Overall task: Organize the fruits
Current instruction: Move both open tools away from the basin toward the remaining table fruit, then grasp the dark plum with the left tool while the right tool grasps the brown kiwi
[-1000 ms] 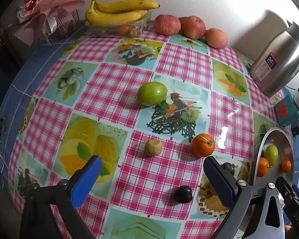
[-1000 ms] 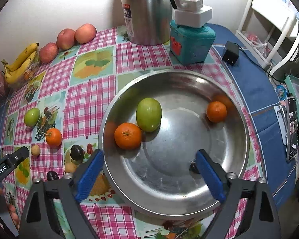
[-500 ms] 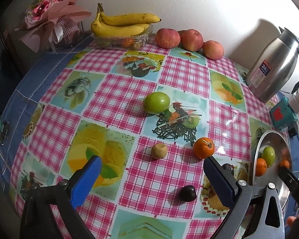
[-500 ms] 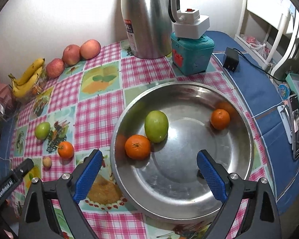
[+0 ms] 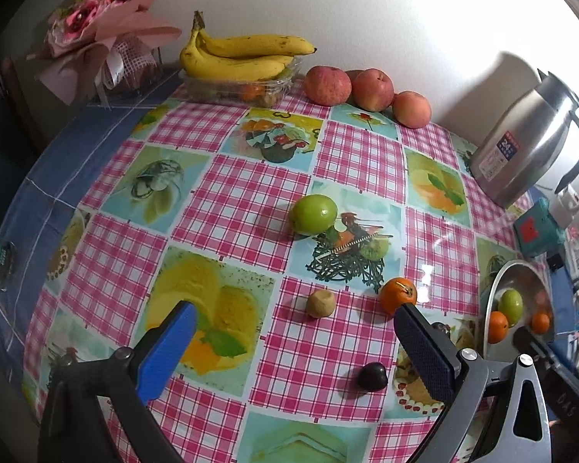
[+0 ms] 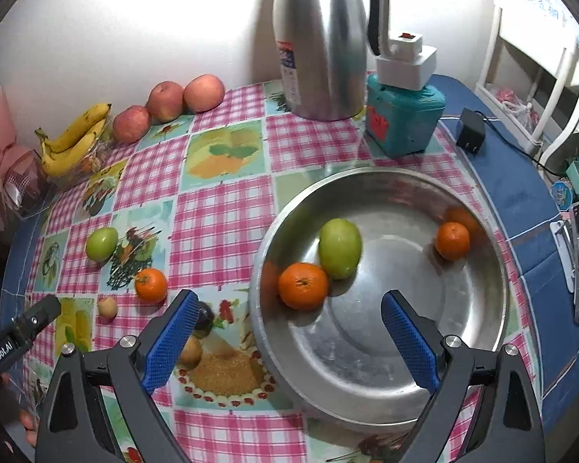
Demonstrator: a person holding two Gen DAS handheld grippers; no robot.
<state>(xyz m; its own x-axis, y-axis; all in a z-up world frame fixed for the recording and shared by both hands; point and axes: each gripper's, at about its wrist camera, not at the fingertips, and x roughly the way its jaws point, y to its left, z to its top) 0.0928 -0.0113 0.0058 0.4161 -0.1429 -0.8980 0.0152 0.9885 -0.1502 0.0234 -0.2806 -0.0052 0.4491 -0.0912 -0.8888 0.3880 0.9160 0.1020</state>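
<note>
So from the left wrist cam, the left gripper [image 5: 293,341] is spread wide with nothing between its blue pads, hanging over the checkered tablecloth [image 5: 227,208]. Loose fruit ahead of it: a green apple [image 5: 313,214] near the middle of the table, a small tan fruit [image 5: 320,303] closer in, an orange [image 5: 397,295] just behind the tip of the right-hand finger, and a dark plum [image 5: 371,376] nearest the camera. Along the back wall there's a bunch of bananas [image 5: 239,56] on a clear tray, then three red apples [image 5: 366,90] in a row, and a steel thermos jug [image 5: 529,154] off to the right. The metal bowl [image 5: 494,301] peeks in at the right edge. Over on the right wrist cam, the right gripper [image 6: 289,341] is also wide open and empty, sitting above the near rim of the metal bowl [image 6: 366,366]. Inside the bowl are a green fruit [image 6: 339,247] touching a big orange [image 6: 303,286], plus a smaller orange [image 6: 452,240] well apart on the far side. A teal box [image 6: 403,123] sits beside the jug [image 6: 320,38], and another dark fruit [image 6: 204,318] is partly hidden behind the left-hand finger
</note>
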